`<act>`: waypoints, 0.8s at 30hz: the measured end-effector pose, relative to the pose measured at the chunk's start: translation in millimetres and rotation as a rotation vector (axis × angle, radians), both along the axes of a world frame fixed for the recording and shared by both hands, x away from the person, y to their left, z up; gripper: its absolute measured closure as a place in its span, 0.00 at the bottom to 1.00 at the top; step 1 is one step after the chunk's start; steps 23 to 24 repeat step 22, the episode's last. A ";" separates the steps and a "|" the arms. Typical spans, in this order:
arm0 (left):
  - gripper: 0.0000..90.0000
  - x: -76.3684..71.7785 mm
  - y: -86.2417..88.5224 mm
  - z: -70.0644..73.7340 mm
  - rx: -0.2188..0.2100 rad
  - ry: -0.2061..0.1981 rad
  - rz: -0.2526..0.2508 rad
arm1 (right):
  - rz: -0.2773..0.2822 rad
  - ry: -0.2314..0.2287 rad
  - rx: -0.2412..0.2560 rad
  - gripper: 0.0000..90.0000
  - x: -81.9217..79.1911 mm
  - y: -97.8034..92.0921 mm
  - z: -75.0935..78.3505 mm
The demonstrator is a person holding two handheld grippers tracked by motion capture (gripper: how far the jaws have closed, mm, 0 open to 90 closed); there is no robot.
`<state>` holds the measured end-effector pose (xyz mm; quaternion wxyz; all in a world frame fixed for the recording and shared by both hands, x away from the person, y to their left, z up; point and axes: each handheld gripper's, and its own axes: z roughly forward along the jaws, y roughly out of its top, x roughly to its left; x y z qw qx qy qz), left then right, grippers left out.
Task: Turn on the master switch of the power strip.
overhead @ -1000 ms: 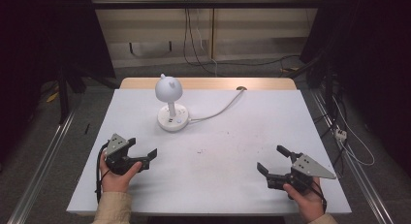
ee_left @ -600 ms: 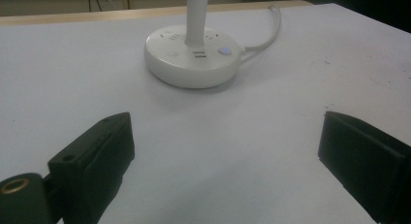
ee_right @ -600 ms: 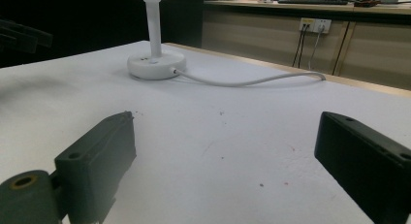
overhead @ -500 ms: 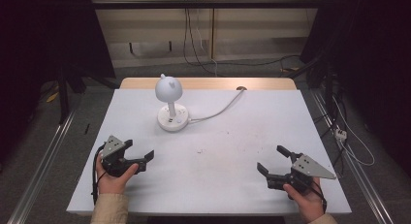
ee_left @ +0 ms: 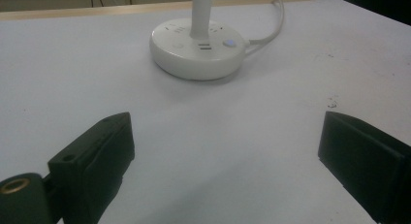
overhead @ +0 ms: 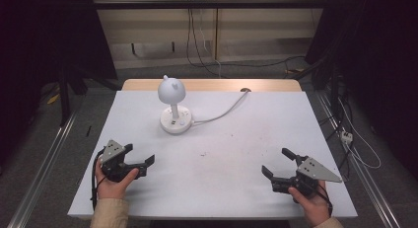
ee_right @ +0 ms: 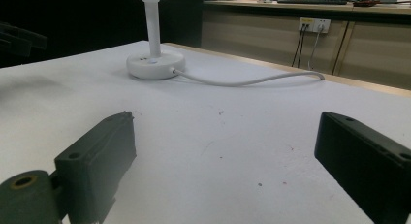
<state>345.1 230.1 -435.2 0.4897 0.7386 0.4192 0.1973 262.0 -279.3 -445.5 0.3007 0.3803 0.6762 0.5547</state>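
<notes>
**Lamp at the back of the table, both tongs spread and empty**

The white lamp (overhead: pixel 173 108) stands upright on the far half of the table (overhead: pixel 236 188), left of the middle. Its round head sits on a thin straight stem over a flat round base. In the left gripper view the base (ee_left: pixel 196 47) shows slots on its top and side and a small lit button toward the right. A white cord (overhead: pixel 224 112) leaves the base on its right side, lies along the table top in a curve and runs to the back edge of the table.

The left tongs (overhead: pixel 140 158) are near the front left corner, held in the person's left hand (overhead: pixel 114 184), with the jaws spread wide and nothing between them. They point toward the lamp, which stands well apart from them; in the left gripper view only bare table lies between the two black jaws.

The right tongs (overhead: pixel 277 162) are near the front right edge, held in the right hand (overhead: pixel 311 206), jaws likewise spread and empty. They point across the table toward the lamp, farther from it than the left tongs. In the right gripper view the lamp base (ee_right: pixel 155 65) and cord (ee_right: pixel 252 81) lie far ahead.

Behind the table, cables hang down a pale wall panel (overhead: pixel 197 35).
</notes>
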 end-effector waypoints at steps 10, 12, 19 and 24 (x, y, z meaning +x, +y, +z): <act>0.06 -3.4 5.2 -1.6 0.004 -0.002 0.013 | 0.004 0.000 -0.001 0.08 0.6 1.2 -0.3; 0.06 -3.9 6.1 -1.7 -0.004 -0.001 0.020 | 0.006 0.003 0.000 0.08 0.5 1.7 -0.6; 0.06 -5.4 8.3 -1.7 0.001 -0.007 0.028 | 0.013 0.004 -0.004 0.08 1.6 2.0 -1.3; 0.06 -5.6 8.7 -2.6 -0.001 -0.004 0.039 | 0.015 0.004 -0.006 0.08 1.7 2.2 -1.2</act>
